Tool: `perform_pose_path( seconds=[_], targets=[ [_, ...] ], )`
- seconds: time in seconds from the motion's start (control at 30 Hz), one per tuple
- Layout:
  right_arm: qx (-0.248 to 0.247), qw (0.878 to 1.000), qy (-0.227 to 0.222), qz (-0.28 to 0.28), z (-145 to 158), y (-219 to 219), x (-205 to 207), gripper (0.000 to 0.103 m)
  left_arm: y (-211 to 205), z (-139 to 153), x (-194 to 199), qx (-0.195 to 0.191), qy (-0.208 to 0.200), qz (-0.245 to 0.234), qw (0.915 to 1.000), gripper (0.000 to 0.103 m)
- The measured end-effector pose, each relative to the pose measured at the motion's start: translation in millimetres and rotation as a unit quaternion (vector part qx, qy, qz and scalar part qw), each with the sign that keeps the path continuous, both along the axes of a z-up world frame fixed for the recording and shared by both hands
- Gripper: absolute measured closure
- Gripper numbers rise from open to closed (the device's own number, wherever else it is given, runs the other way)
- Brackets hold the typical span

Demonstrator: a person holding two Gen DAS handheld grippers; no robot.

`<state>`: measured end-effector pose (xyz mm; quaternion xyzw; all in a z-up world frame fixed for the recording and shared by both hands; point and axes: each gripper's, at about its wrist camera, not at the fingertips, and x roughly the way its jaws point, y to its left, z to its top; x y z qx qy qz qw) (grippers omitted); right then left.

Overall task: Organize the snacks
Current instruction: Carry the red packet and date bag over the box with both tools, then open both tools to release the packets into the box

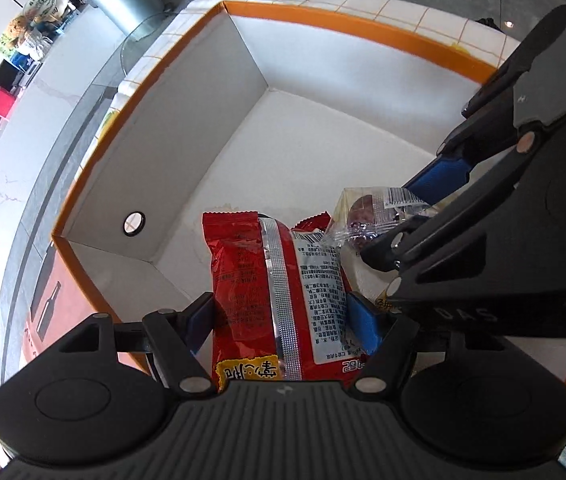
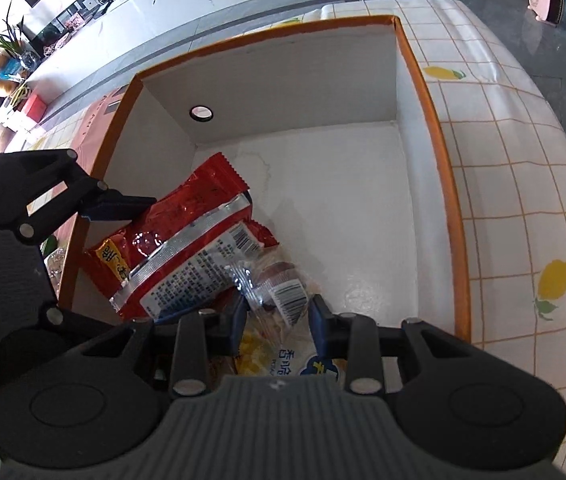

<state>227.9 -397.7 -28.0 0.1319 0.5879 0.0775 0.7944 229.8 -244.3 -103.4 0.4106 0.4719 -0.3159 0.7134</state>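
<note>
The red snack packet (image 1: 275,292) hangs over the open box (image 1: 187,128), its long axis running down from the left gripper (image 1: 283,320) toward the box floor, sealed serrated end lowest and printed back seam facing up. The left jaws stand wide, one blue pad on each long edge of the packet, gripping it across its width. Just beside it, nearer the box's middle, the right gripper (image 2: 279,320) holds a small clear-wrapped snack (image 2: 279,292) with its jaws closed narrowly on the wrapper; a yellow packet (image 2: 267,360) lies under it. The step looks like lowering both snacks into the box. Next, I would guess, each should be laid flat on the floor and released. The box sits on a desk (image 2: 503,184) covered in lemon-print cloth.
</note>
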Motion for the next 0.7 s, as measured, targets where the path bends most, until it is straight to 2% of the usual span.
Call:
perform_pose_path(
  seconds=[0.23,0.4,0.7],
  targets=[
    [0.003,1.0,0.021,-0.001,-12,2,8,0.071,4,-8,5,0.007,0.016,-0.004,0.9998,0.021],
    [0.001,1.0,0.028,-0.004,-14,4,11,0.068,8,-6,8,-0.004,0.026,0.002,0.9997,0.017],
    [-0.012,1.0,0.018,-0.016,2,5,9,0.064,15,13,-4,-0.029,0.024,0.002,0.9993,0.015]
  ],
)
